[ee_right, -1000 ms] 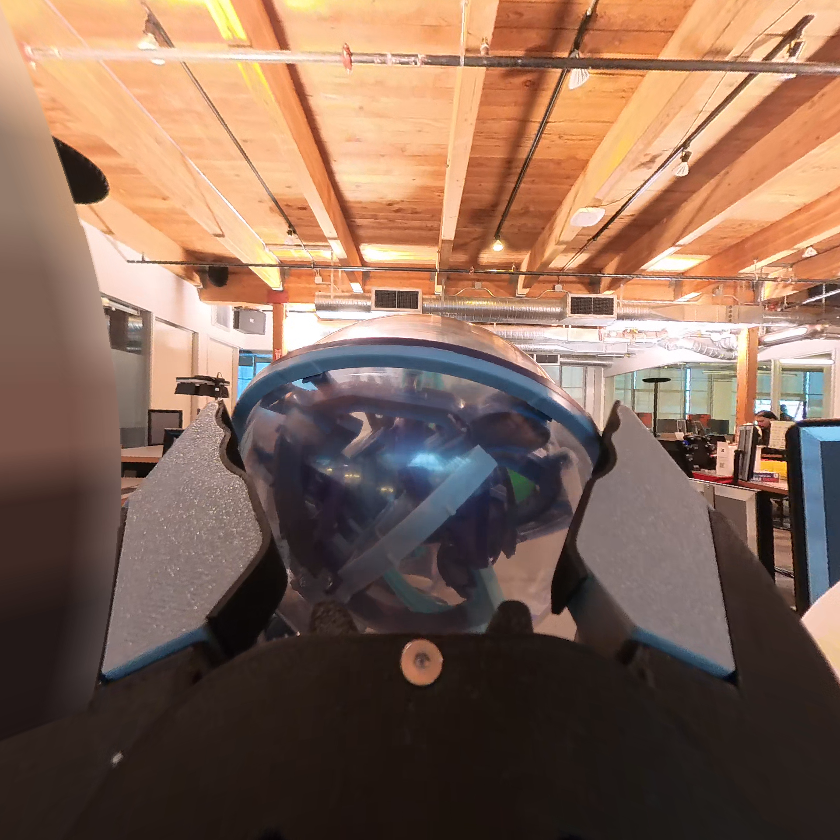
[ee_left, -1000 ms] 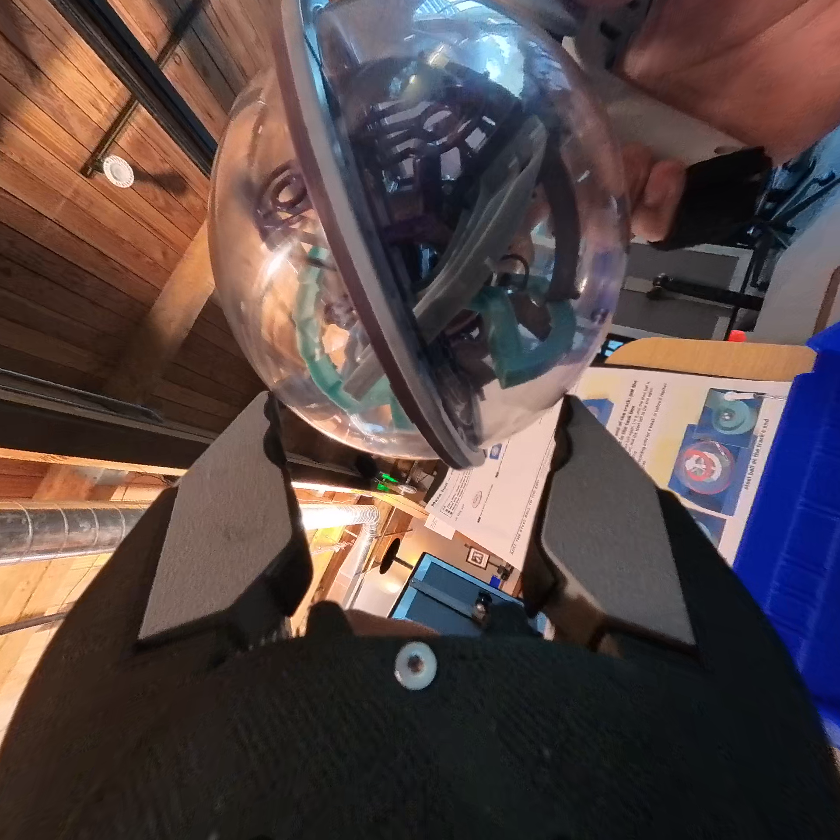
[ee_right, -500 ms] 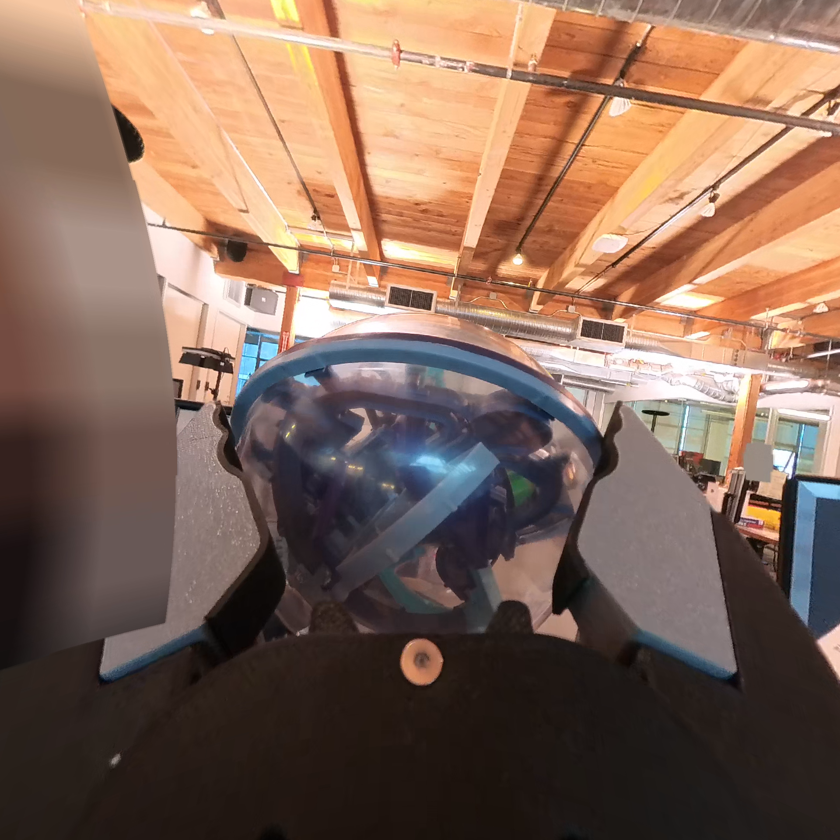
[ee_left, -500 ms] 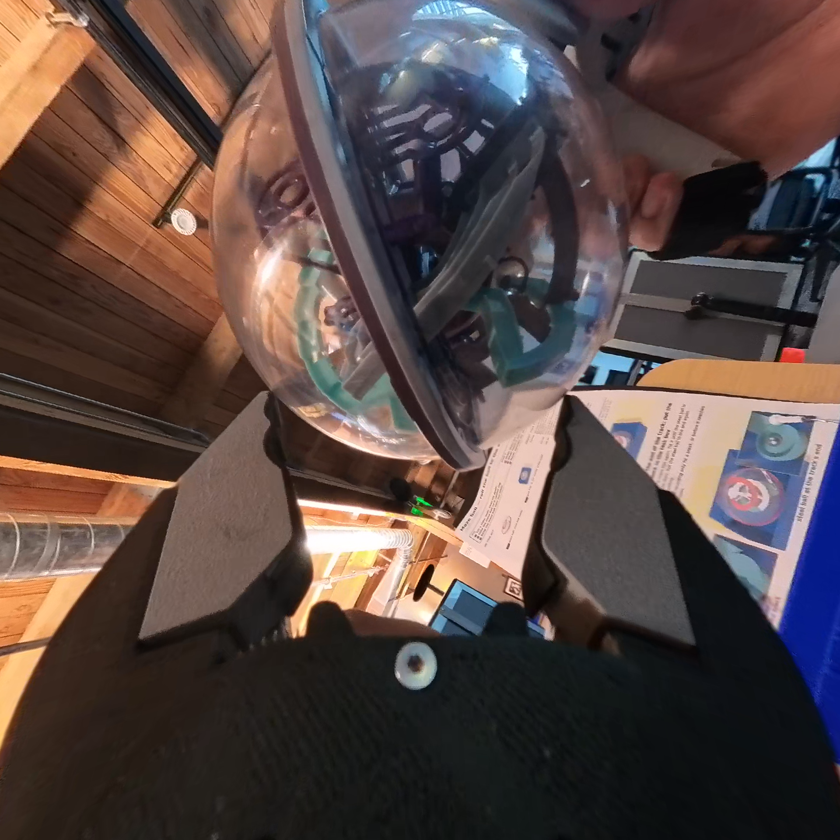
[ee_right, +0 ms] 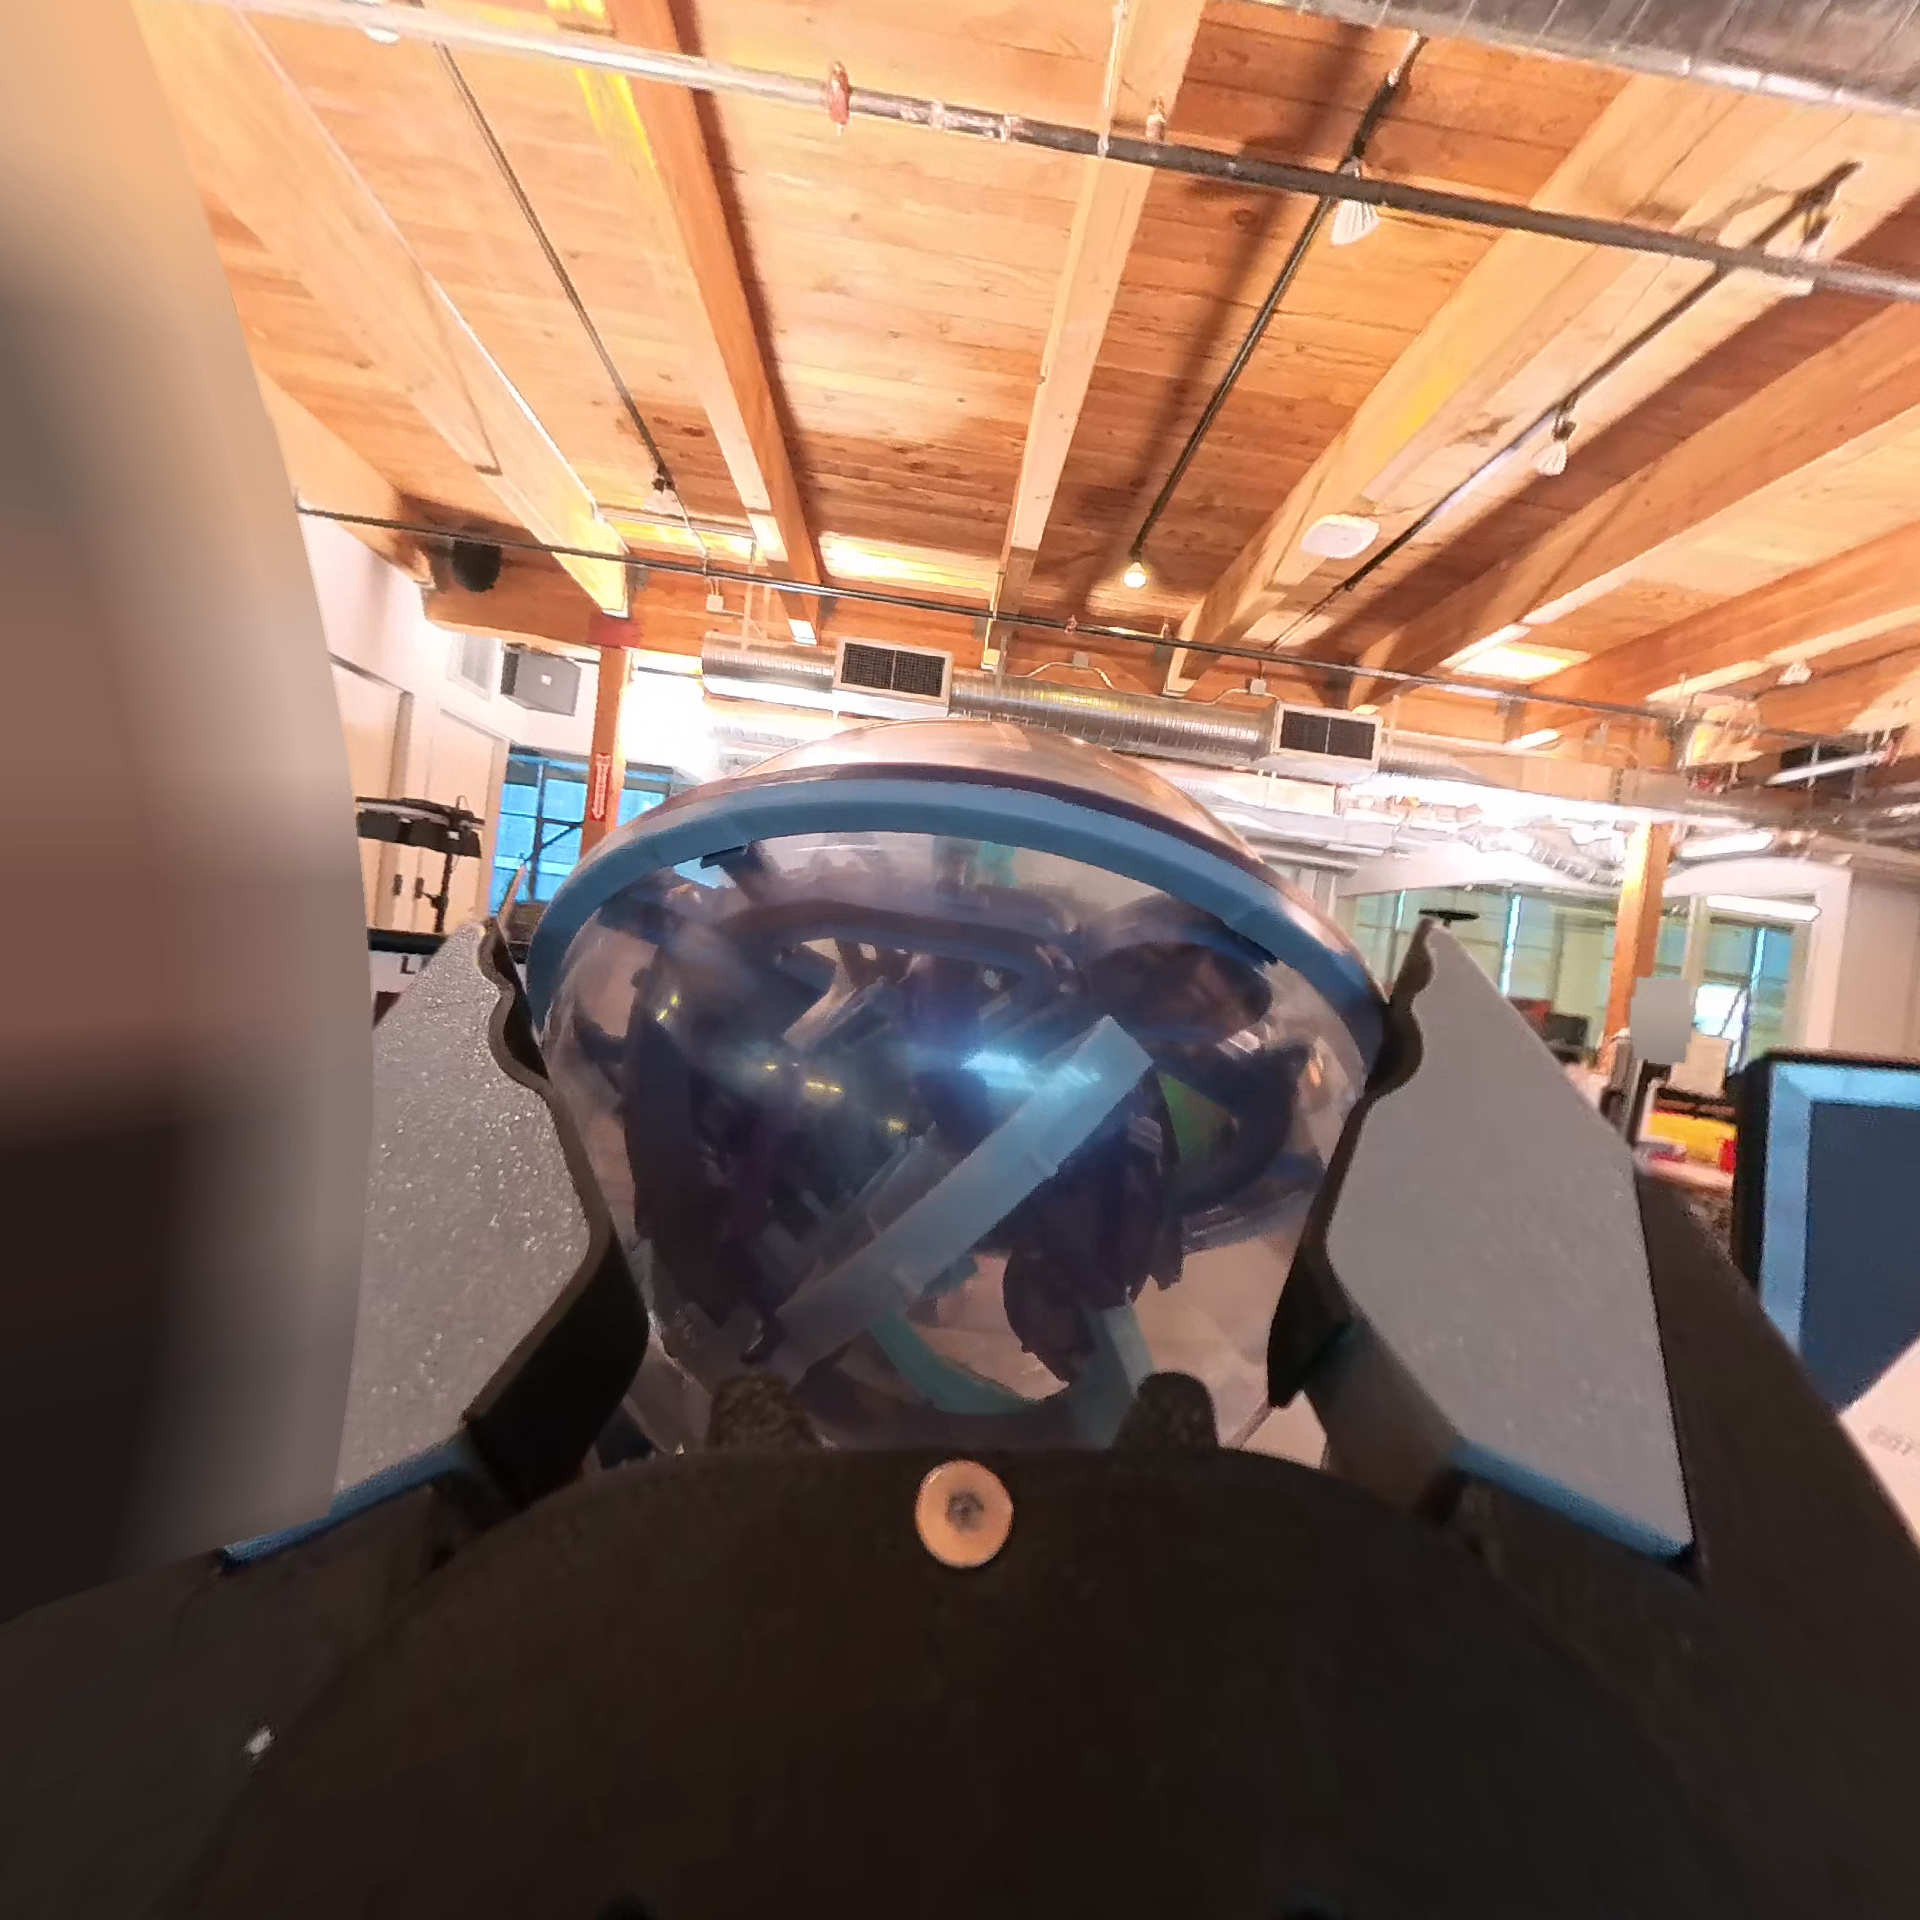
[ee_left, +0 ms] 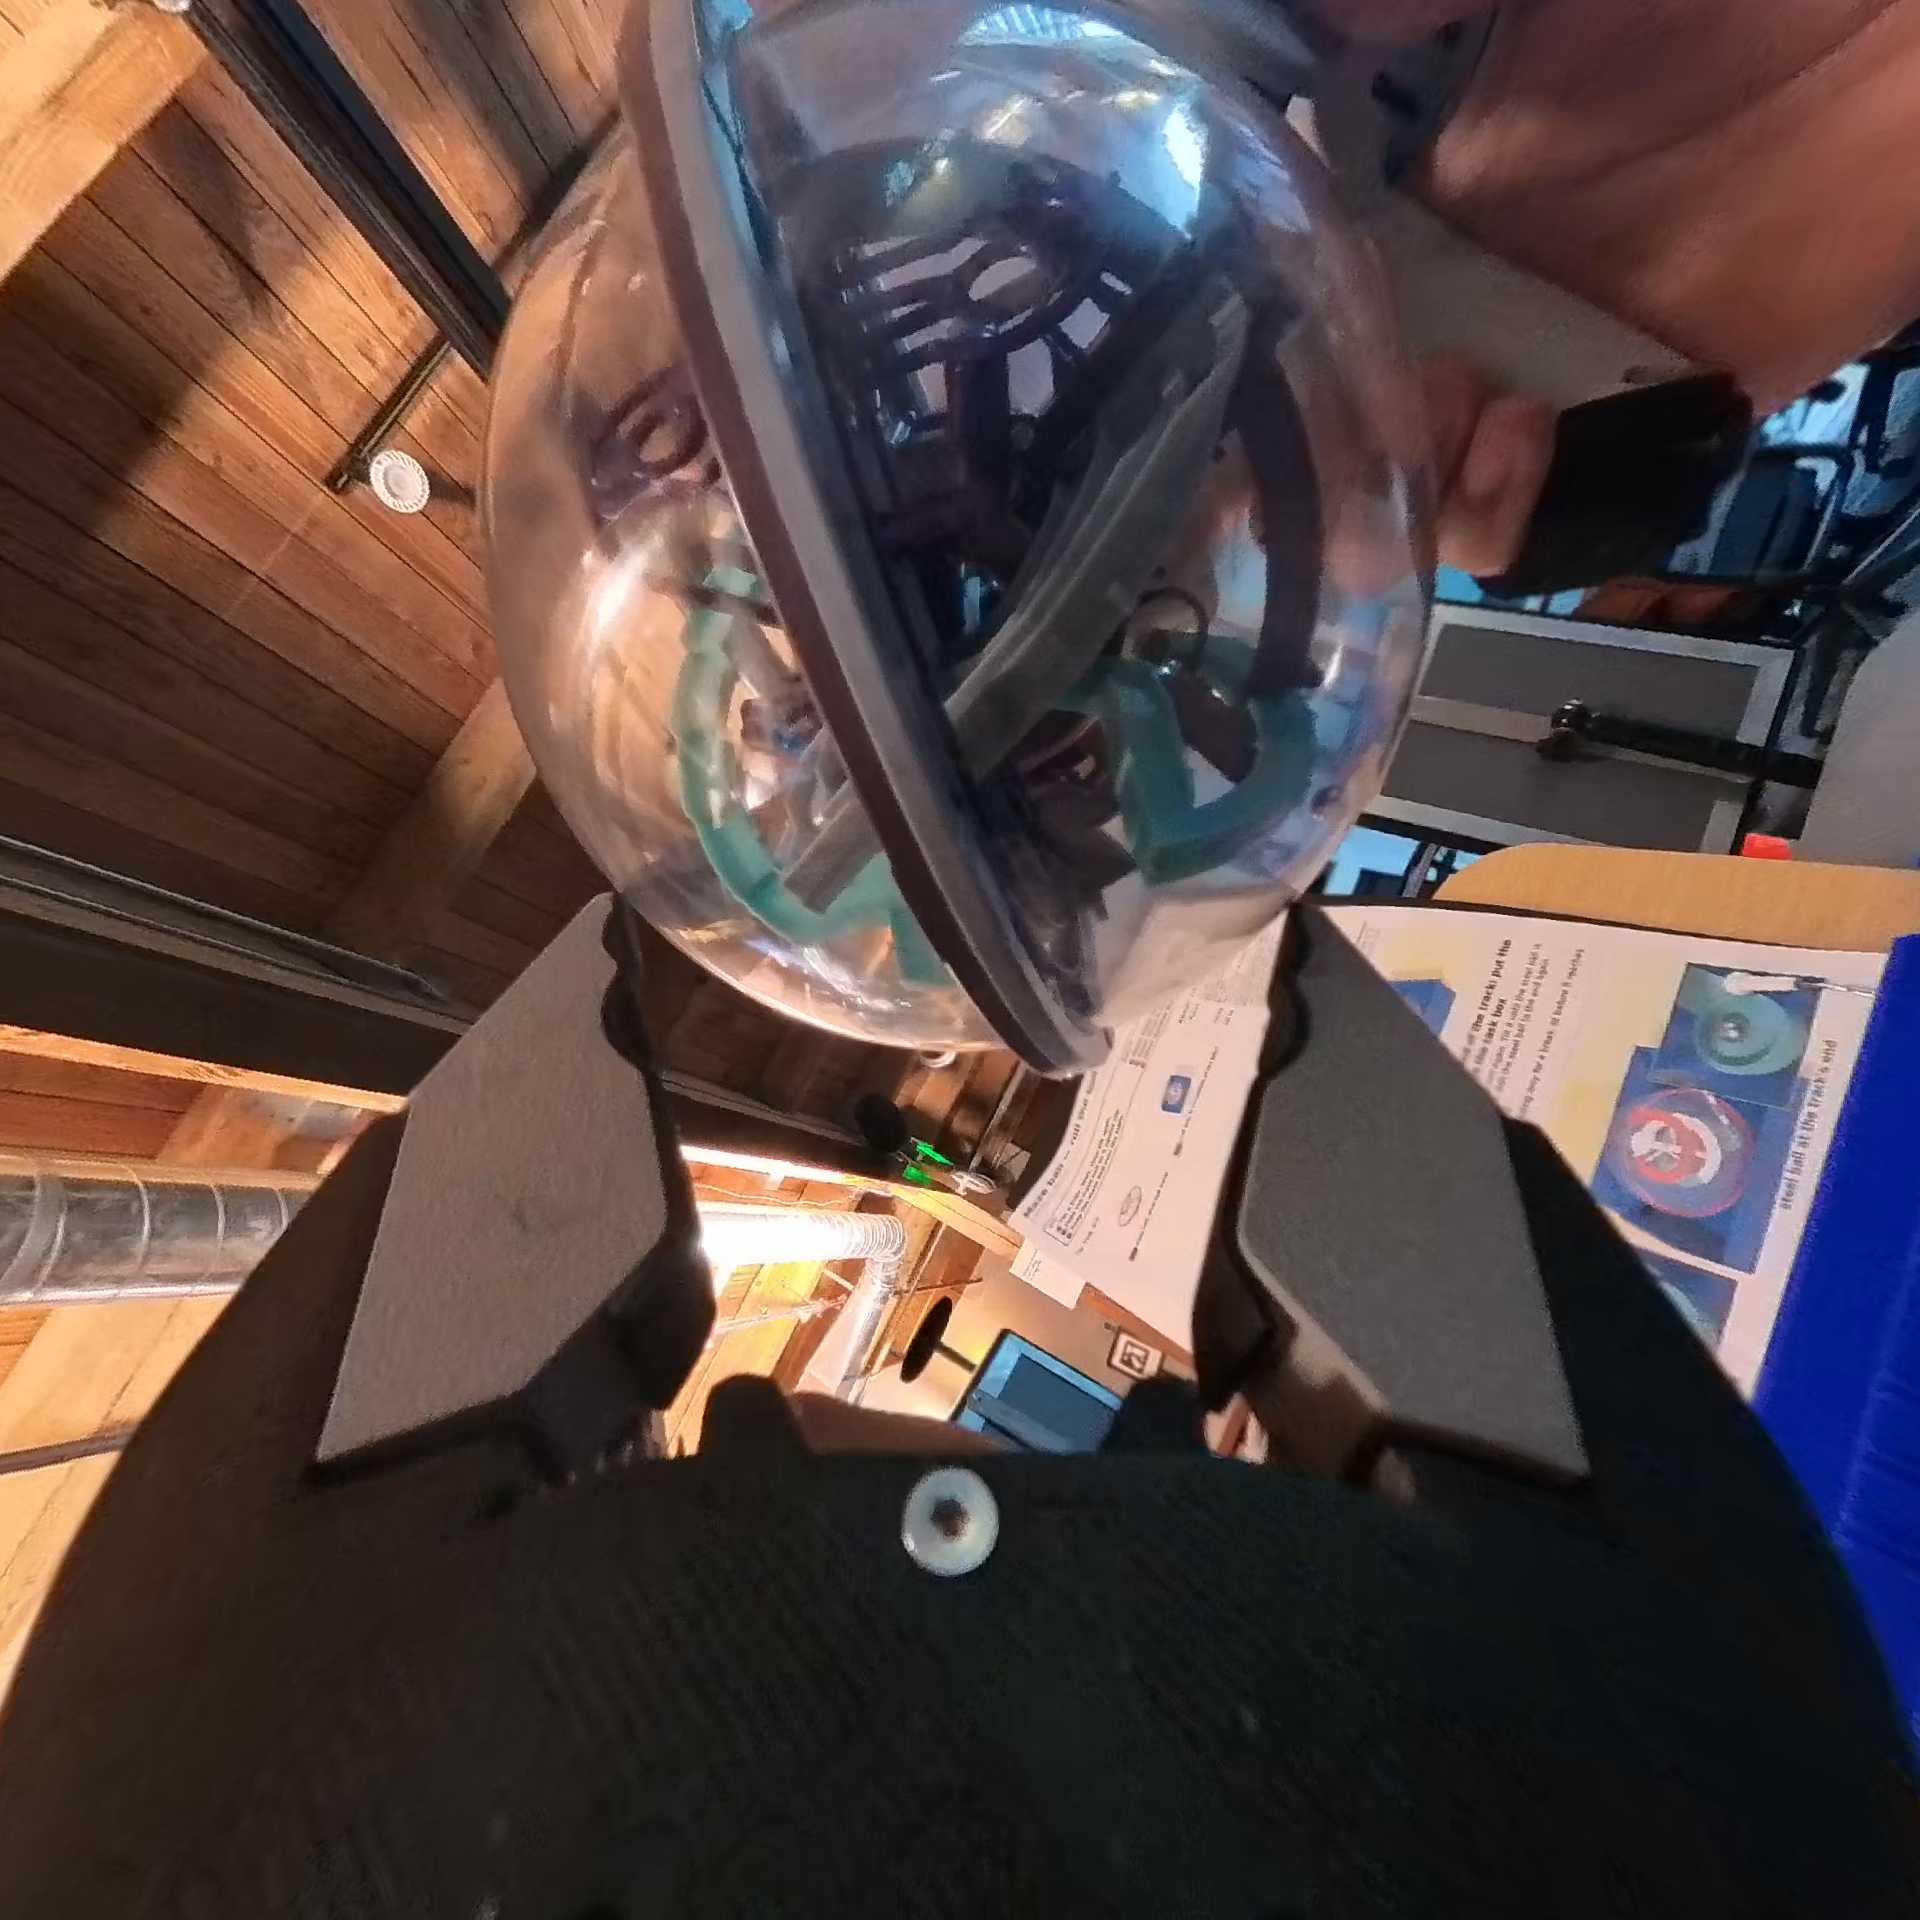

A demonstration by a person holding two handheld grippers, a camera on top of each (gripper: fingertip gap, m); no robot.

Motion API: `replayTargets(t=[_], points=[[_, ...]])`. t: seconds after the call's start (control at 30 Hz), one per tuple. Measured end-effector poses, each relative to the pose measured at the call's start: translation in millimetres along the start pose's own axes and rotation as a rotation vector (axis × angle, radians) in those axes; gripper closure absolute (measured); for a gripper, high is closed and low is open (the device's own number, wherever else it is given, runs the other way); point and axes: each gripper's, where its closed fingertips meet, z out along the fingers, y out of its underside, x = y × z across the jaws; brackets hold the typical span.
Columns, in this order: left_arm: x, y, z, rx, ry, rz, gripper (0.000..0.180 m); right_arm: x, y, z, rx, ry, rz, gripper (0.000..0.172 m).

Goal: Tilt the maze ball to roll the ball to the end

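Wood ceiling [ee_right: 935, 312]: fills the far background, beams and pipes across it.
Maze ball [ee_right: 956, 1091]: clear sphere with a blue band, clamped between the right gripper [ee_right: 956, 997] pads.
Left gripper [ee_left: 951, 935]: jaws apart, bare, just below the ball [ee_left: 935, 520] (not touching).
Printed sheet [ee_left: 1558, 1091]: far right.

Overhead, a plank ceiling [ee_right: 1039, 343] on pale timber beams [ee_right: 1091, 260], crossed by thin metal pipes [ee_right: 1143, 145] and small hanging lamps [ee_right: 1135, 574]. Below, a silver air duct [ee_right: 1101, 717] with two black vents. Beyond, white walls [ee_right: 374, 665], an orange post [ee_right: 608, 748], blue-lit windows [ee_right: 540, 821], cluttered desks [ee_right: 1683, 1122] far right.
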Motion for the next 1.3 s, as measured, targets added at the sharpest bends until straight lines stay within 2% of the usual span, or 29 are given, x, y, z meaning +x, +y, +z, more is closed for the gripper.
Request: replayTargets(t=[0.93, 1.07, 1.3], points=[[-7.7, 11.3, 2.2, -0.016, -0.046, -0.052, 0.064, -10.2, 5.4, 16.2, -0.072, 0.109, -0.202, 0.016], [-7.1, 11.1, 2.6, -0.016, -0.039, -0.06, 0.064, -10.1, 4.3, 12.1, -0.067, 0.112, -0.183, 0.017], [-5.0, 7.5, 2.5, -0.013, -0.015, -0.066, 0.064, -2.3, -6.8, 6.6, 0.018, 0.073, -0.013, 0.025]])
